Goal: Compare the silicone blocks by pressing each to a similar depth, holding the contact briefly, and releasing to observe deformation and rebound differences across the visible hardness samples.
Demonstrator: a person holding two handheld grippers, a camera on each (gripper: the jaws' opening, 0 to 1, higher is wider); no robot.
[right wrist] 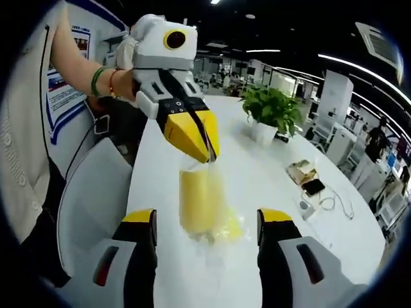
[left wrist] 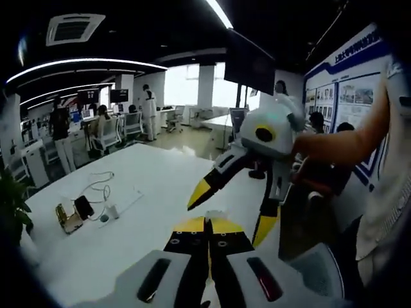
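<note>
The right gripper gapes wide; between its 2 jaws stands a translucent yellow silicone block, upright on the white table, with the clenched left gripper pressing its top

Two grippers: the left gripper upper centre, the right gripper at the bottom. One yellow block sits centre. On the one tabletop are one plant and one phone.

The white table lay mostly bare; a potted plant, phone and cables crowded one edge.
</note>
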